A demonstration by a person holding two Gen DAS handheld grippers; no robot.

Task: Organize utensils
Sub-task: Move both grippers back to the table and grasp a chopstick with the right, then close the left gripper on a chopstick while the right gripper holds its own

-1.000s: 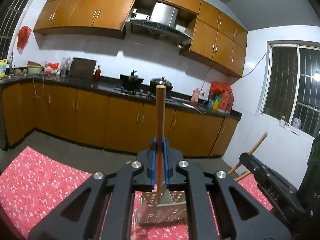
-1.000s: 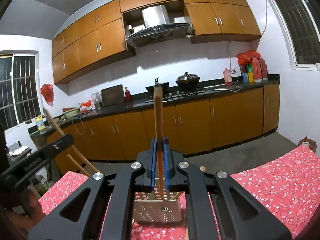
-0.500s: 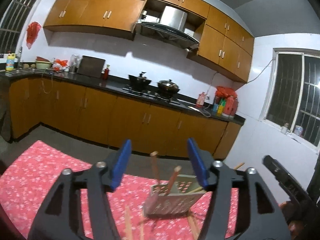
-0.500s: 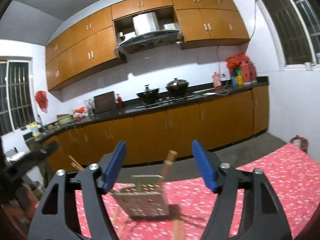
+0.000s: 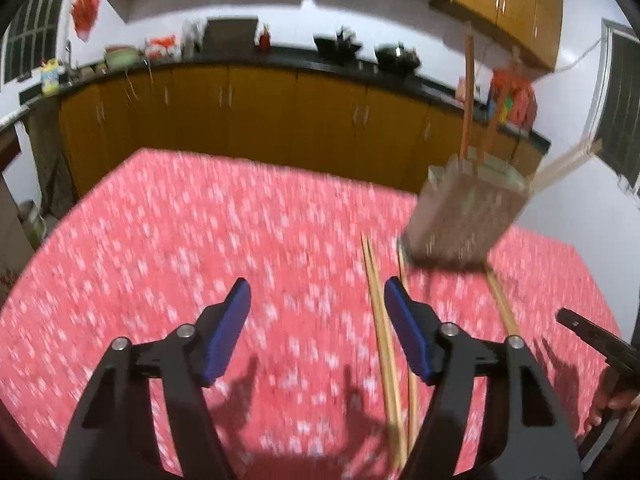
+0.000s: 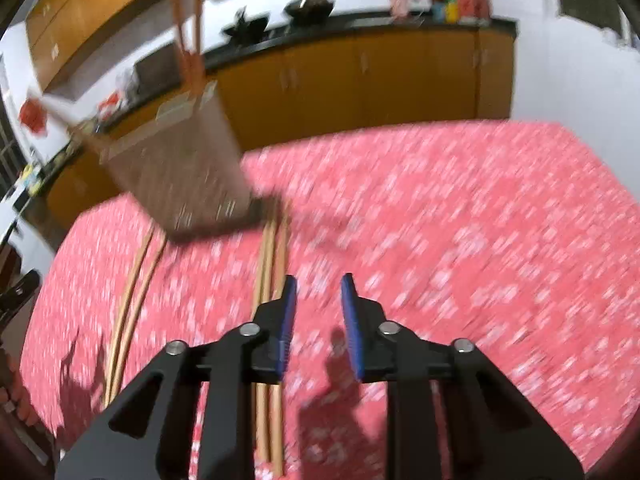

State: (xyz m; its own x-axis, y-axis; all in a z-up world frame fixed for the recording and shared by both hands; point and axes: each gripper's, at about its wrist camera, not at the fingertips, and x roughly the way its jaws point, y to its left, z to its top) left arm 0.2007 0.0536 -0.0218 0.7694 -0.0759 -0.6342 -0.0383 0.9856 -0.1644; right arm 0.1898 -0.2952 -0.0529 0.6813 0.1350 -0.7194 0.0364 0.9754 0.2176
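Note:
A perforated metal utensil holder [image 5: 466,216] stands on the red floral tablecloth [image 5: 200,240] with wooden handles and chopsticks sticking out; it also shows in the right wrist view [image 6: 180,172]. Loose wooden chopsticks [image 5: 386,356] lie on the cloth in front of it, with another pair [image 5: 500,300] to the right. In the right wrist view chopsticks [image 6: 272,264] lie just left of my gripper and another pair [image 6: 128,300] lies further left. My left gripper [image 5: 316,300] is wide open and empty. My right gripper [image 6: 318,284] is open with a narrow gap and empty. Both views are motion-blurred.
Orange kitchen cabinets [image 5: 280,120] with a dark countertop stand behind the table. The other gripper's edge [image 5: 592,336] shows at the right. The table's far edge [image 6: 400,132] runs close behind the holder.
Both grippers let go of the wooden handles into the holder, opened, then pulled back and tilted down toward the tablecloth. The right jaws have narrowed since half a second ago.

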